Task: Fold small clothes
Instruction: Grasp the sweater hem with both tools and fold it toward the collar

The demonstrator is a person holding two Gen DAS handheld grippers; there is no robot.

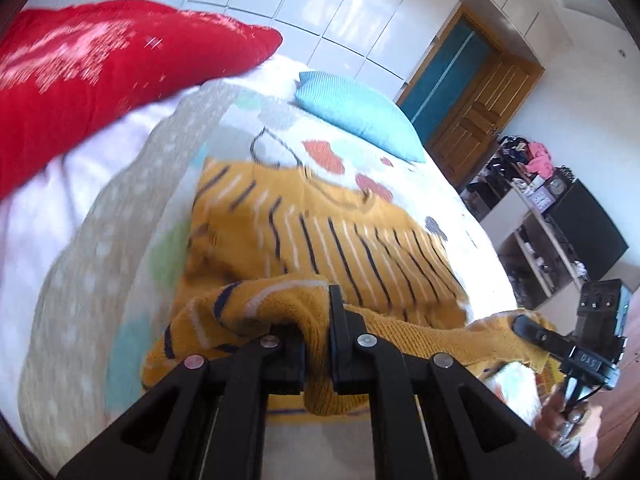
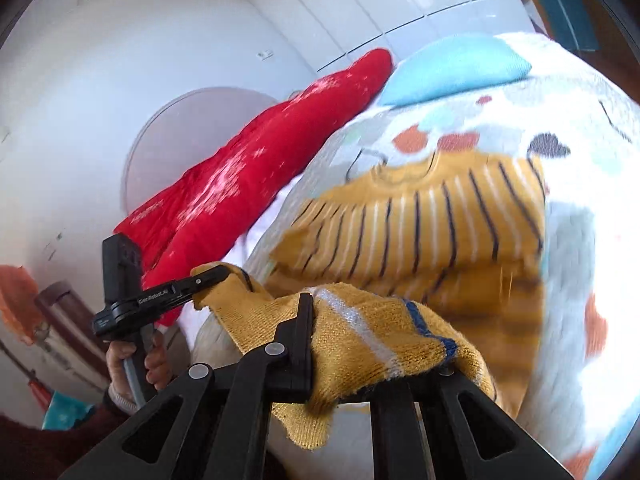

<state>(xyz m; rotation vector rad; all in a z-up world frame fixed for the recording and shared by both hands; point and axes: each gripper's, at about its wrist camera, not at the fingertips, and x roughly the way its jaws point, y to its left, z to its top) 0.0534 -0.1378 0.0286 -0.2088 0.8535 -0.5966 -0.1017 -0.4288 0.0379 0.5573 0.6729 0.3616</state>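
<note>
Over the bed (image 1: 120,216), both my grippers' fingers (image 1: 335,304) (image 2: 305,312) clamped the sweater's (image 1: 320,224) near hem, its body stretching ahead.

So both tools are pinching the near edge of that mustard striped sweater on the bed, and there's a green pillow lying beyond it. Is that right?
Nearly. The left tool and right tool are both shut on the edge of the mustard striped sweater, but the pillow beyond it is light blue, not green. The left wrist view shows this clearly.
</note>
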